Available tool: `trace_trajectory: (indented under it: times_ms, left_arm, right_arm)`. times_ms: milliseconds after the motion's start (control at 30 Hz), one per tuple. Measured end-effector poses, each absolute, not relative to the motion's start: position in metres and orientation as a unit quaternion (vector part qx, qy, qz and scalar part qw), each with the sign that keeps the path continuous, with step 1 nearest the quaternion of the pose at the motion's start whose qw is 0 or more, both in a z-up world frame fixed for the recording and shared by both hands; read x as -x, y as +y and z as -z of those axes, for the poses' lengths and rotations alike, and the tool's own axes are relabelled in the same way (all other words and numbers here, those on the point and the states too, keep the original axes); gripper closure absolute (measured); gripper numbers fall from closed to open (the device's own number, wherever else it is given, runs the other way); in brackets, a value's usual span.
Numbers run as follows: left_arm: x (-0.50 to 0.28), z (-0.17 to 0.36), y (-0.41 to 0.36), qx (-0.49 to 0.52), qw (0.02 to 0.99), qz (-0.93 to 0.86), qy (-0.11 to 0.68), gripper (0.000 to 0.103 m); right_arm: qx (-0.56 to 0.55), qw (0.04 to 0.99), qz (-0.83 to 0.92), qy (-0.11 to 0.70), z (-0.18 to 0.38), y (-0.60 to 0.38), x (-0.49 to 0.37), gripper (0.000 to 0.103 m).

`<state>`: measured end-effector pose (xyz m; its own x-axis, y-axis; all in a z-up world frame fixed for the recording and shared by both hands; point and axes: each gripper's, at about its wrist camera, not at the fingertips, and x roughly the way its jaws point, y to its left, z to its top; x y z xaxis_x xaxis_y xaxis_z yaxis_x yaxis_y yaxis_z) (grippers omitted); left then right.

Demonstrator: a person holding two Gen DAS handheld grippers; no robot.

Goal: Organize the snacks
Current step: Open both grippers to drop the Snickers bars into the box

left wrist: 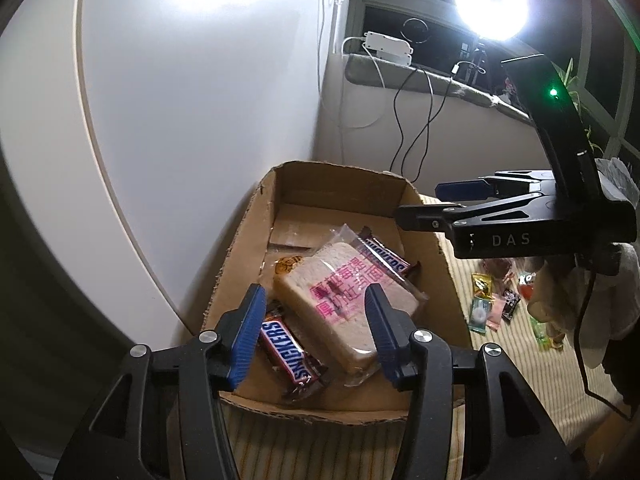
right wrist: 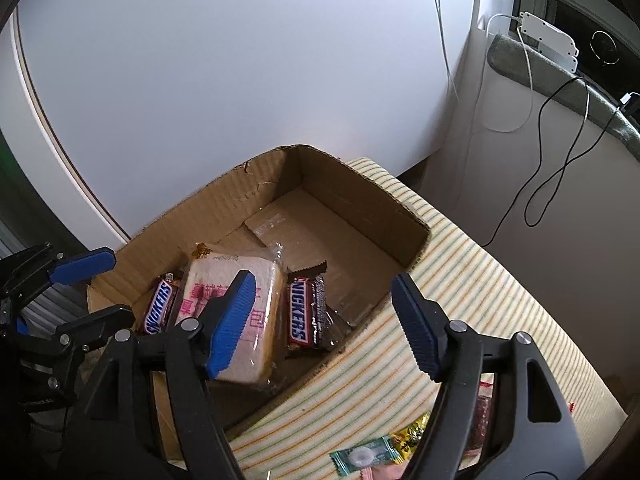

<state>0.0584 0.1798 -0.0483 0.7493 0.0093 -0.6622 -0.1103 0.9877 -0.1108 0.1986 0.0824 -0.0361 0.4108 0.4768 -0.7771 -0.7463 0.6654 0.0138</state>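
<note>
An open cardboard box (left wrist: pixel 436 264) (right wrist: pixel 360 200) stands on a striped cloth against a white wall. In it lie a wrapped slice of bread with pink print (left wrist: pixel 344 300) (right wrist: pixel 240 304) and two Snickers bars, one on each side of the bread (left wrist: pixel 292 354) (left wrist: pixel 384 258) (right wrist: pixel 158 306) (right wrist: pixel 304 312). My left gripper (left wrist: pixel 316 334) is open and empty, hovering above the box's near end. My right gripper (right wrist: pixel 324 320) is open and empty above the box's right edge; it also shows in the left wrist view (left wrist: pixel 418 202).
Several small wrapped candies lie on the striped cloth (right wrist: pixel 480 264) right of the box (left wrist: pixel 492 296) (right wrist: pixel 368 456). A window sill with a white adapter (left wrist: pixel 388 46) and dangling cables (right wrist: pixel 560 160) stands behind. A bright lamp (left wrist: pixel 492 0) glares at top right.
</note>
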Motion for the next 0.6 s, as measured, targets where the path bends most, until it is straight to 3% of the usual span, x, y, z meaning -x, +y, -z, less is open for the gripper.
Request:
trace_trajectory:
  times_ms: [600]
  left_arm:
    - [-0.036,0.03,0.135,0.052,0.942,0.013,0.33,0.053]
  right_arm:
    - [0.157,0.843,-0.352,0.374,0.003,0.021,-0.171,0.03]
